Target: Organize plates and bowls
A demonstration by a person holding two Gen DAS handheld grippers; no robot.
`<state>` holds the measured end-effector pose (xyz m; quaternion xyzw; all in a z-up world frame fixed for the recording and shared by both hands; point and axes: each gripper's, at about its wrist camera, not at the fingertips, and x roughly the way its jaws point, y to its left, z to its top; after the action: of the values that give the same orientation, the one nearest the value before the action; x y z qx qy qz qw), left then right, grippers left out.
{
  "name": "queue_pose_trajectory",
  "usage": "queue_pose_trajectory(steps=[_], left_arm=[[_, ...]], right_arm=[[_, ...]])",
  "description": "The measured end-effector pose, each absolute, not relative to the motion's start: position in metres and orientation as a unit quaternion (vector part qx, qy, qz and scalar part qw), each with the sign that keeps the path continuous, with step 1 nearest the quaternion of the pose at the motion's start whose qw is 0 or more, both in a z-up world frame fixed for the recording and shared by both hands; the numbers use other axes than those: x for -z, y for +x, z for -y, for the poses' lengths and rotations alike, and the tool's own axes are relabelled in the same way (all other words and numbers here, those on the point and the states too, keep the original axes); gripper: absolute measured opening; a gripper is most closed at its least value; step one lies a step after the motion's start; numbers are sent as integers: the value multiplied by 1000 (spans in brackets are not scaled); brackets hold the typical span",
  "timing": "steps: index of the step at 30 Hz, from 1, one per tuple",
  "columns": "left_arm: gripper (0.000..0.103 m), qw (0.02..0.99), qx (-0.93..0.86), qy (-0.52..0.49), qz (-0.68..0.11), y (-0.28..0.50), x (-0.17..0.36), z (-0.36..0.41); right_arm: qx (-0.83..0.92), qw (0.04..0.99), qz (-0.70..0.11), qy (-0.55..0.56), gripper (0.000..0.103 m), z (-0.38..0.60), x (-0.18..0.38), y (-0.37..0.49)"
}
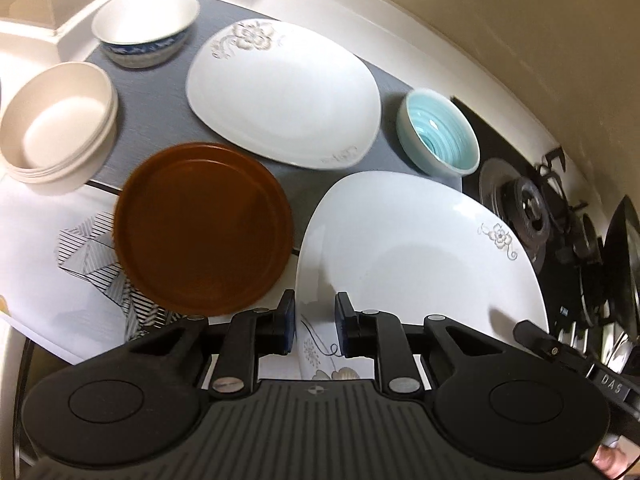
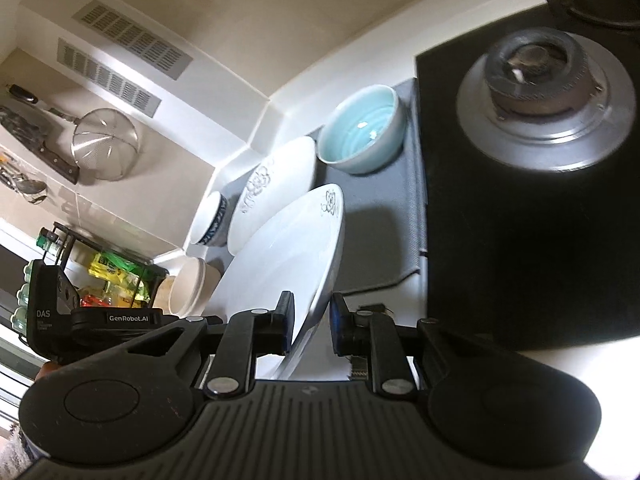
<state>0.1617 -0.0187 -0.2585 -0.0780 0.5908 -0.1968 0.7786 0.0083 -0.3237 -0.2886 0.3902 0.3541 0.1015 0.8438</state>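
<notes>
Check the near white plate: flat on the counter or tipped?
Tipped. In the right wrist view the white plate stands nearly on edge, its rim clamped in the right gripper. The left gripper also grips its rim.

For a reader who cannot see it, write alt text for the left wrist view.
The left gripper and the right gripper both grip the rim of a white flowered plate beside a stove. Beyond it lie a brown plate, another white plate, a blue bowl, a cream bowl and a blue-patterned bowl.
</notes>
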Motion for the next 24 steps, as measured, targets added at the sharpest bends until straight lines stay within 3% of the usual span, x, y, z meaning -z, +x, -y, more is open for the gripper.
queue_pose_trajectory(steps=[9,24], left_arm=[[21,786,184,-96,-583,186,247,-13],[21,751,217,-127,-611,304,270,-47]], right_arm=[[-114,840,-369,382,20,294,284,40],[-69,844,-407,343,20,248,288,129]])
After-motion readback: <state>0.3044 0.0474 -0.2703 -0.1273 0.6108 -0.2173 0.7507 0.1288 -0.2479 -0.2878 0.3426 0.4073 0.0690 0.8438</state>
